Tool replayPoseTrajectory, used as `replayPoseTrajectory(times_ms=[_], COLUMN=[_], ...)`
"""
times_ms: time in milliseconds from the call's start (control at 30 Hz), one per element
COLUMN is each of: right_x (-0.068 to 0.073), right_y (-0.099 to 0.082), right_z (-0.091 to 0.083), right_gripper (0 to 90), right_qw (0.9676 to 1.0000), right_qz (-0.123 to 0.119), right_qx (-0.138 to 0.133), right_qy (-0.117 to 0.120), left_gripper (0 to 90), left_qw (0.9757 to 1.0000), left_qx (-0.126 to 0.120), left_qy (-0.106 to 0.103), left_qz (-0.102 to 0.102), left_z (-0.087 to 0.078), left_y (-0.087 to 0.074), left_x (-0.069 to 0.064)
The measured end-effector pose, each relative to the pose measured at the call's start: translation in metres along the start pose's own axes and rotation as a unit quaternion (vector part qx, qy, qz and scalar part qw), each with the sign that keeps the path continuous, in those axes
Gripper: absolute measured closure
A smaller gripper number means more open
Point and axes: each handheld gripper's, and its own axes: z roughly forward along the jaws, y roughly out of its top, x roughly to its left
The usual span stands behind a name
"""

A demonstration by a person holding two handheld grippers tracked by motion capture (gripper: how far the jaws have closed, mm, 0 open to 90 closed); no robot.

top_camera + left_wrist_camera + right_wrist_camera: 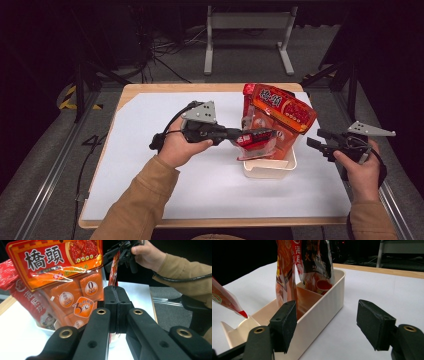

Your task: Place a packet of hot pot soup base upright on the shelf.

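A cream bin (270, 170) stands right of the table's middle, with several orange and red food packets (282, 112) upright in it. My left gripper (244, 136) reaches in from the left, shut on a thin red packet (257, 139) held over the bin's near end. In the left gripper view the jaws (117, 298) press together on that packet's edge (113, 268), beside the big orange packet (62, 267). My right gripper (316, 140) hangs open to the right of the bin, holding nothing. Its view shows the bin's wall (322, 307) ahead of the gripper (329, 325), and the held packet's corner (229, 302) over the bin's end.
White paper (165, 185) covers the wooden table (150, 88). A metal stand (247, 22) and cables lie on the floor beyond the far edge. Dark frame rails (55, 165) run along both sides of the table.
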Motion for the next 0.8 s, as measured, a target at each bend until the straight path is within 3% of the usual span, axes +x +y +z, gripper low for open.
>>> replayPoseTrajectory(times_ms=[267, 800], right_x=[-0.001, -0.003], right_y=[-0.001, -0.002], right_z=[0.000, 0.000], right_gripper=[33.1, 33.0], right_qw=[1.0000, 1.0000], right_qz=[0.002, 0.004], right_qx=[-0.001, -0.001], right_qy=[0.000, -0.002], left_gripper=[90.0, 90.0], left_qw=[0.9998, 0.9991], left_qx=[-0.002, 0.009], left_qy=[-0.016, -0.041], left_qz=[0.009, 0.006], left_z=[0.013, 0.038], left_y=[0.003, -0.001], left_x=[-0.001, 0.000])
